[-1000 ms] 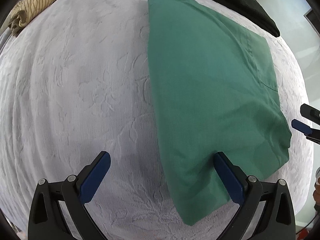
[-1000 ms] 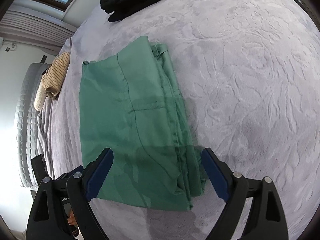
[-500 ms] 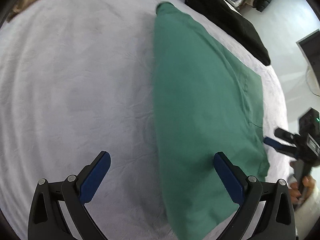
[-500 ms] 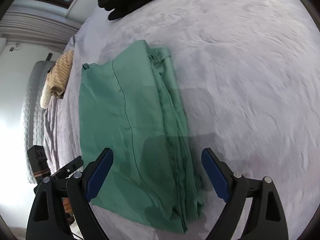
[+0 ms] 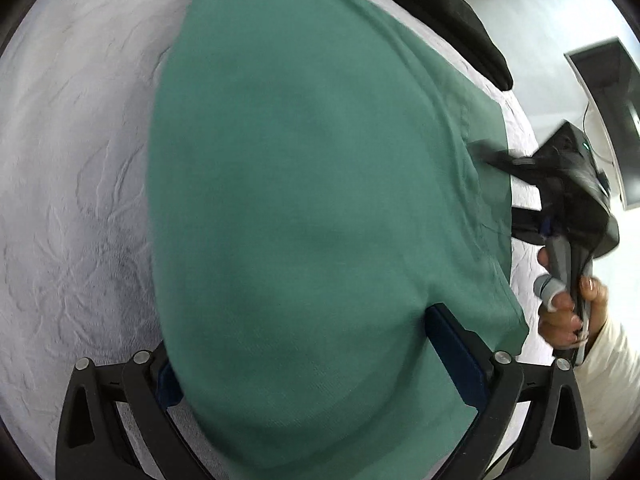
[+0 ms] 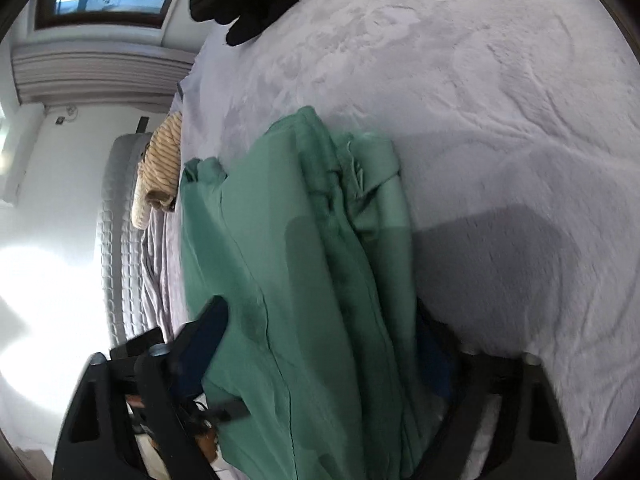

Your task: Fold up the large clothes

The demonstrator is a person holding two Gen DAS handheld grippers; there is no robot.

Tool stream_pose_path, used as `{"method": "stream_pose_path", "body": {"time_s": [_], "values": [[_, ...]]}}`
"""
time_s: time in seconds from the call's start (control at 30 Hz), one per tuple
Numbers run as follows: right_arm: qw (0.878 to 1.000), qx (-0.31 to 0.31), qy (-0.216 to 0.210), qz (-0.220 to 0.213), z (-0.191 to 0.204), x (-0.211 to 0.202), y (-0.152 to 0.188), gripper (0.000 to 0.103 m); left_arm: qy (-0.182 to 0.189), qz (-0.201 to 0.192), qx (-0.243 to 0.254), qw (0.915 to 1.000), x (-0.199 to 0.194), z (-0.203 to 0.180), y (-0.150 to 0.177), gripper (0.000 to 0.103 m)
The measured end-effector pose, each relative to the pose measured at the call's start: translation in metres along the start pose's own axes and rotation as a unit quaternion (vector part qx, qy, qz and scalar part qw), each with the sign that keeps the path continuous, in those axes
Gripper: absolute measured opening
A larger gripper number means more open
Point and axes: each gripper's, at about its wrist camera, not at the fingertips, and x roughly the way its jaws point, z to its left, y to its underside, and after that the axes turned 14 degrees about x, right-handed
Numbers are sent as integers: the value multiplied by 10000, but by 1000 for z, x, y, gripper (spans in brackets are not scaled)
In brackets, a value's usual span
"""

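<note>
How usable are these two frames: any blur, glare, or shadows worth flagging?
Left wrist: green garment fills the frame, smeared by motion blur; strong fisheye bending. Right wrist: blown-out glare at the left edge, dark shadow on the bedspread beside the cloth, right gripper blurred.

Both claws now sit far closer to the green garment [image 5: 304,200] than a second ago. In the left wrist view the cloth, which earlier lay ahead with only its near corner between the fingers, now fills most of the frame and drapes over the left claw [image 5: 320,364], hiding most of its left pad. The right claw [image 6: 320,356], earlier hovering short of the folded edge, now straddles the bunched layers, which reach down between its fingers. Seen from the left wrist, the right claw [image 5: 500,160] has moved from the frame's edge onto the garment's far side, and the right hand [image 5: 568,300] has come into view.
</note>
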Motion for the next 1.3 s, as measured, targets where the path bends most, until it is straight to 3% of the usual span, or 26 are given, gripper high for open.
{"method": "stream_pose_path", "body": {"time_s": [0.1, 0.2, 0.3, 0.43, 0.67, 0.87, 1.0, 1.13, 1.2, 1.3], "values": [[9998, 8, -209, -45, 1, -3, 5, 22, -7, -133, 110, 9999, -13, -1, 1, 62], [9985, -63, -540, -48, 13, -12, 15, 17, 106, -298, 115, 9994, -29, -1, 4, 48], [9968, -79, -794, -51, 27, -20, 24, 17, 177, -464, 176, 9986, -45, -7, 5, 43], [9931, -21, -1168, -84, 47, -31, 47, 17, 366, -673, 256, 9967, -78, -11, 17, 43], [9917, -127, -1276, -24, 79, -38, 109, 17, 487, -740, 515, 9947, -142, 0, 64, 43], [9921, 77, -1208, 317, 83, 7, 191, 17, 222, -180, 583, 9979, -178, 31, 140, 43], [9914, 392, -1101, 590, 68, 51, 235, 17, 75, 212, 443, 9988, -183, 59, 186, 43], [9920, 656, -910, 580, 56, 88, 251, 17, -132, 348, 82, 9993, -165, 85, 220, 53], [9958, 581, -558, 444, 60, 91, 246, 20, -215, 210, 12, 9995, -164, 89, 225, 63], [9990, 80, 383, 238, 81, 83, 246, 33, -286, 219, 174, 9992, -179, 90, 233, 63]]}}
